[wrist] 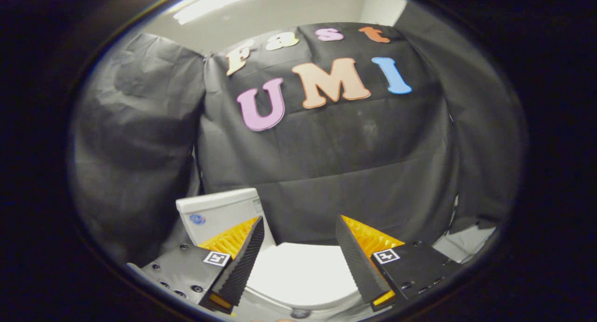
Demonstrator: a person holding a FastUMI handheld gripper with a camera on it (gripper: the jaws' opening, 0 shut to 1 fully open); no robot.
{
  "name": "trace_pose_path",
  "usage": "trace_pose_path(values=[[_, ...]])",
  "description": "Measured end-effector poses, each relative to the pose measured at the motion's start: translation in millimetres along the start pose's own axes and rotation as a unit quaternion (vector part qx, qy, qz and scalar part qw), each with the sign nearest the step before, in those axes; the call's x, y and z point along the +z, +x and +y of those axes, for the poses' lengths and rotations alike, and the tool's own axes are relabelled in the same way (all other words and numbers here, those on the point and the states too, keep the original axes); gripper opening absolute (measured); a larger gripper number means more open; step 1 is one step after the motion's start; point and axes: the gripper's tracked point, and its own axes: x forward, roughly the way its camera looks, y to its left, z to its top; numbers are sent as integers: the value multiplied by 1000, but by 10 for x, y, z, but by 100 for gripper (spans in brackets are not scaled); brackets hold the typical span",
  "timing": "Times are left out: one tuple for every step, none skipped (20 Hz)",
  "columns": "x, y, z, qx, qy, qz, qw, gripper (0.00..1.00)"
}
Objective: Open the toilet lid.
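Right now I see my gripper [298,240] with its jaws spread wide apart, grasping nothing, both fingers hanging free above the toilet. Between the two fingers, and a little below them, lies the white toilet lid [301,275]; it looks flat and closed over the bowl, its smooth top facing up at me. Neither finger touches it, as far as I can tell. The left finger [245,261] reaches over the lid's left part and partly covers the tank; the right finger [357,261] stands over the lid's right part.

Just beyond the left finger sits the white toilet tank [219,212], pushed up against the black cloth wall [354,172] of the booth, with a small blue round mark [197,219] on its front face. The lid's rear edge meets the wall's foot just right of the tank. Off to the right, past the right finger, I see a strip of pale floor [459,245] under the hanging cloth. Above the cloth, a long ceiling light [217,2] glows against a pale ceiling.
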Motion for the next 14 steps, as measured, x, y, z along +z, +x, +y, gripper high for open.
trace_pose_path(values=[[-53,28,43,-8,29,-15,999,95],[-127,60,57,-22,58,-27,998,95],[-224,60,67,-35,83,-35,995,95],[-316,39,101,-46,106,-44,992,95],[-400,19,132,-57,125,-51,989,95],[-507,-18,156,-67,142,-57,986,95],[-594,-53,171,-78,158,-61,983,95],[-705,-121,158,-92,176,-64,978,95],[-802,-176,143,-106,194,-66,973,95],[-913,-236,127,-122,211,-67,967,95],[-1017,-293,94,-139,230,-69,961,95],[-1130,-370,73,-154,248,-73,954,95],[-1249,-442,47,-171,267,-74,946,95],[-1375,-504,22,-192,285,-75,936,94]])
